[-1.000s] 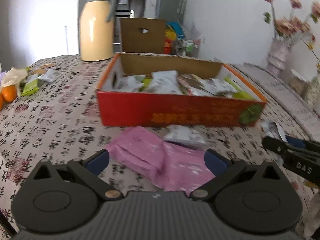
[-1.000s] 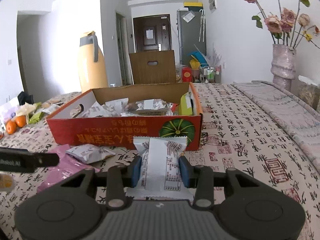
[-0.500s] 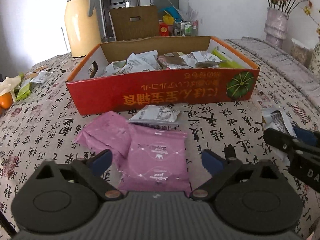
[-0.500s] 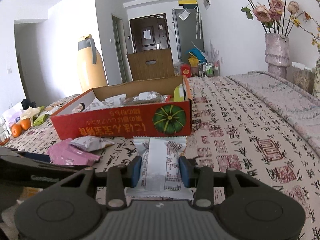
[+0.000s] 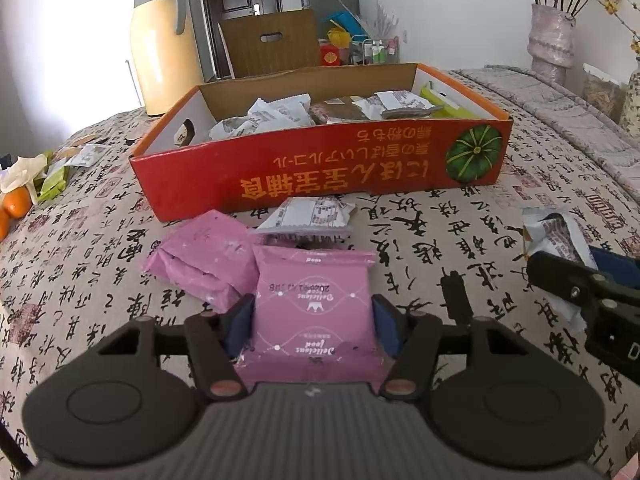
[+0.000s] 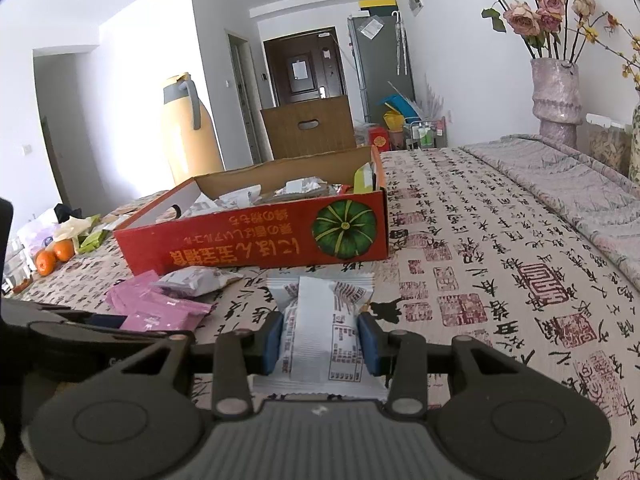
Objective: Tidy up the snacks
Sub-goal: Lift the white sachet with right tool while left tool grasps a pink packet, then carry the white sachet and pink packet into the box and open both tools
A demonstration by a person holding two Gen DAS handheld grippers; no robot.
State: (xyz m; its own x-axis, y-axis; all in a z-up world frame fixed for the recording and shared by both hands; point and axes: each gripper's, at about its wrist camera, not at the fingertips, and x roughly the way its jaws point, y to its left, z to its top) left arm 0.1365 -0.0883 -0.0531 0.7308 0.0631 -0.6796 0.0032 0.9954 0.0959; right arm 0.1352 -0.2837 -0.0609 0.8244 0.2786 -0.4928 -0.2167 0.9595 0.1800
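Note:
A red cardboard box [image 5: 320, 172] holding several snack packets stands mid-table. In front of it lie a pink snack packet [image 5: 314, 288], a second pink packet [image 5: 200, 260] and a white packet [image 5: 308, 216]. My left gripper [image 5: 312, 316] has the nearer pink packet between its jaws; they are closing, and both blue pads touch its sides. My right gripper [image 6: 320, 336] is shut on a white printed snack packet [image 6: 320, 312], held just above the cloth in front of the box [image 6: 248, 244]. In the left wrist view the right gripper [image 5: 580, 280] shows at the right edge.
A yellow thermos jug [image 5: 164, 40] and a brown carton [image 5: 272, 44] stand behind the box. Oranges [image 5: 16, 204] and green wrappers lie at the table's left edge. A vase of flowers [image 6: 556, 96] stands at the far right, beside a folded grey blanket.
My left gripper's jaws have narrowed from wide apart onto the sides of the pink packet, and the gripper has moved in over it. The right gripper keeps its grip on the white packet.

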